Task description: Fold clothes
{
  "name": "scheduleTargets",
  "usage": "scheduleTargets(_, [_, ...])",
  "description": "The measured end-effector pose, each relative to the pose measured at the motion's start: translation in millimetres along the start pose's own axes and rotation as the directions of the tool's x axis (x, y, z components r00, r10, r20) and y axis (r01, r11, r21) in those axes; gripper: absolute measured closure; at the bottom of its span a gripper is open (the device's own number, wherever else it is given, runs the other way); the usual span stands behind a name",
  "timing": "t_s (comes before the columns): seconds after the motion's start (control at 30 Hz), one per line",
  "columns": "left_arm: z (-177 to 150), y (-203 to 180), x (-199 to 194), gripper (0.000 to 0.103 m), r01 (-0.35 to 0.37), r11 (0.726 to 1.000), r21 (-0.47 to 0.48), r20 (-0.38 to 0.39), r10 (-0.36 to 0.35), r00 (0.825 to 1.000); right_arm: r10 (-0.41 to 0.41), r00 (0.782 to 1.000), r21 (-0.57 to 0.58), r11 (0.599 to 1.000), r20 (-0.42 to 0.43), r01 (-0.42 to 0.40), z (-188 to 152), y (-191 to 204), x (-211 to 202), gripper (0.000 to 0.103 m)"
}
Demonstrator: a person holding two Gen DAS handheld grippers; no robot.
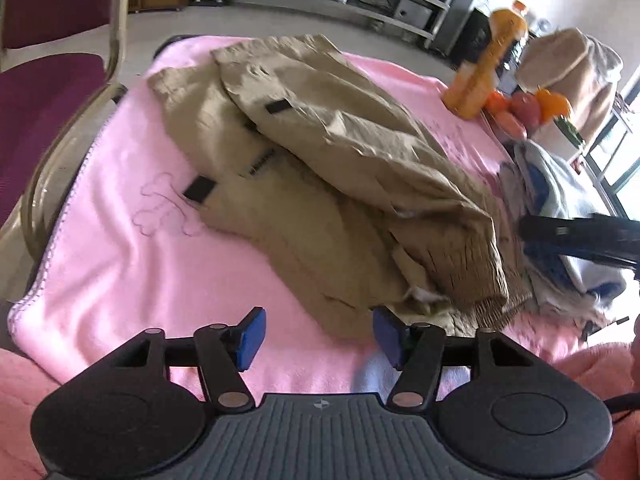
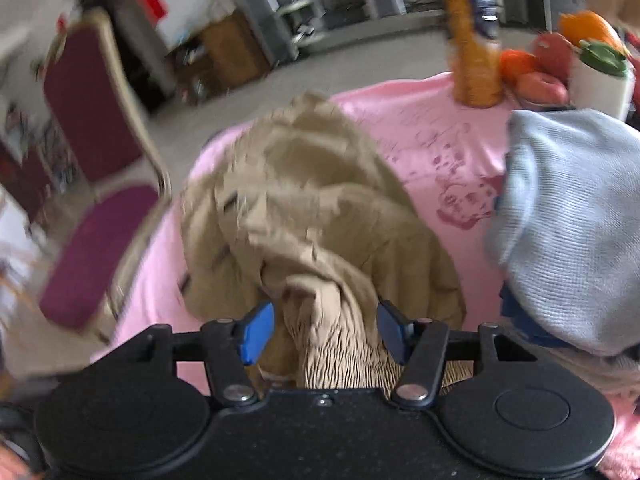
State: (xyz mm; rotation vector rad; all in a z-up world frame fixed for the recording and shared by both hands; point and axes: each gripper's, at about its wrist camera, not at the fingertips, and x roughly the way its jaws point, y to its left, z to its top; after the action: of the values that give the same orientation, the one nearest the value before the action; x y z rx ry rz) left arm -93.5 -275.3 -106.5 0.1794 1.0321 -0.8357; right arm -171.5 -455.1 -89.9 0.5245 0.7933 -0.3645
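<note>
Black tool [image 1: 316,336], blue pads [image 1: 250,338]

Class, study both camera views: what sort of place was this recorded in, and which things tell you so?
Probably a lived-in room, a home or an office. A table under a pink blanket holds khaki trousers, an orange drink bottle and fruit; a maroon chair stands beside it.

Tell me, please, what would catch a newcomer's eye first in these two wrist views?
The crumpled tan garment heaped in the middle of the pink blanket dominates both views; its ribbed waistband lies between the open jaws of the right gripper. The left gripper stands open over bare blanket at the garment's near edge. At the far right corner an orange bottle stands beside bright fruit, with a grey knit piled nearer.
</note>
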Motion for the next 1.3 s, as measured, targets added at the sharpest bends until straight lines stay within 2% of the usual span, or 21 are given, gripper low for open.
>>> scheduleTargets(0.03, [-1.6,0.4,-0.1,0.042,-0.006,1.000,0.002,0.002,0.006,1.000,-0.016,1.000,-0.036,0.999,-0.011,0.016,-2.2,6.6,5.1,0.033])
scheduleTargets(0.07, [-3.0,1.1,-0.7,0.042,-0.014,1.000,0.003,0.006,0.014,1.000,-0.034,0.999,-0.076,0.997,-0.020,0.032,-4.4,13.6,10.1,0.018])
scheduleTargets(0.1, [-4.4,1.9,-1.3,0.042,-0.022,1.000,0.004,0.009,0.022,1.000,-0.057,0.998,-0.117,0.992,-0.013,0.055,-6.6,21.3,12.5,0.013])
scheduleTargets(0.2, [-7.9,5.8,-3.1,0.042,-0.036,0.999,-0.003,0.020,0.036,0.999,-0.133,0.990,-0.238,0.961,0.053,0.141,-13.5,46.4,12.7,0.012])
scheduleTargets(0.3, [-9.9,15.4,-5.6,0.042,-0.033,0.999,-0.036,0.029,0.034,0.999,-0.079,0.994,-0.329,0.939,0.071,0.098,-15.6,71.3,8.9,0.028])
scheduleTargets(0.4, [-12.2,23.7,-4.6,0.042,-0.020,0.998,-0.066,0.022,0.021,1.000,-0.073,0.996,-0.392,0.919,-0.042,0.051,-11.0,85.5,29.3,0.031])
scheduleTargets(0.47, [-14.2,26.7,-3.0,0.042,-0.003,0.997,-0.076,0.014,0.004,1.000,-0.158,0.982,-0.430,0.897,-0.100,0.100,-9.3,85.9,55.1,0.041])
scheduleTargets(0.53, [-16.5,28.5,-1.6,0.042,0.006,0.997,-0.075,0.015,-0.005,1.000,-0.269,0.959,-0.444,0.873,-0.090,0.203,-3.5,75.9,73.3,0.052])
scheduleTargets(0.57, [-17.4,29.4,-0.8,0.042,0.012,0.997,-0.074,0.014,-0.011,1.000,-0.294,0.951,-0.412,0.881,-0.092,0.232,2.2,65.8,78.0,0.056])
scheduleTargets(0.63, [-18.0,31.5,1.8,0.042,0.033,0.996,-0.079,0.008,-0.032,0.999,-0.286,0.949,-0.302,0.924,-0.135,0.236,15.0,41.8,82.5,0.056])
scheduleTargets(0.7, [-18.1,33.8,5.3,0.042,0.050,0.995,-0.088,0.000,-0.050,0.999,-0.223,0.957,-0.204,0.961,-0.185,0.184,22.0,24.7,82.5,0.052])
scheduleTargets(0.77, [-17.9,35.1,8.8,0.042,0.061,0.993,-0.097,-0.012,-0.062,0.998,-0.181,0.962,-0.210,0.968,-0.203,0.138,20.0,26.1,83.6,0.030])
scheduleTargets(0.8, [-18.2,35.4,9.9,0.042,0.062,0.993,-0.099,-0.016,-0.064,0.998,-0.170,0.962,-0.232,0.965,-0.215,0.119,17.8,30.3,85.9,0.025])
scheduleTargets(0.83, [-18.7,35.6,10.9,0.042,0.062,0.993,-0.099,-0.019,-0.064,0.998,-0.179,0.959,-0.261,0.958,-0.222,0.118,14.7,35.0,90.2,0.021])
scheduleTargets(0.93, [-19.9,35.6,12.6,0.042,0.061,0.993,-0.098,-0.023,-0.063,0.998,-0.265,0.940,-0.366,0.915,-0.217,0.173,4.0,48.0,109.0,0.021])
scheduleTargets(1.0, [-20.0,34.2,11.6,0.042,0.057,0.994,-0.089,-0.020,-0.059,0.998,-0.328,0.925,-0.404,0.886,-0.194,0.229,-0.1,47.8,119.8,0.030])
scheduleTargets(1.1, [-21.1,32.4,11.3,0.042,0.054,0.996,-0.077,-0.019,-0.056,0.998,-0.274,0.942,-0.274,0.937,-0.194,0.216,9.1,34.2,106.0,0.050])
scheduleTargets(1.13, [-21.5,31.8,11.3,0.041,0.053,0.996,-0.073,-0.018,-0.055,0.998,-0.244,0.951,-0.223,0.954,-0.190,0.201,14.0,28.1,98.0,0.062])
scheduleTargets(1.17, [-21.5,31.3,12.0,0.041,0.054,0.996,-0.073,-0.021,-0.056,0.998,-0.210,0.961,-0.172,0.969,-0.181,0.179,19.9,21.2,88.0,0.083])
scheduleTargets(1.2, [-21.5,30.6,13.1,0.041,0.055,0.996,-0.075,-0.027,-0.057,0.998,-0.179,0.970,-0.122,0.979,-0.166,0.160,26.0,14.7,77.3,0.089])
scheduleTargets(1.3, [-20.9,28.5,13.5,0.041,0.067,0.994,-0.085,-0.036,-0.071,0.997,-0.066,0.996,0.051,0.996,-0.066,0.069,48.5,-4.4,36.4,0.092])
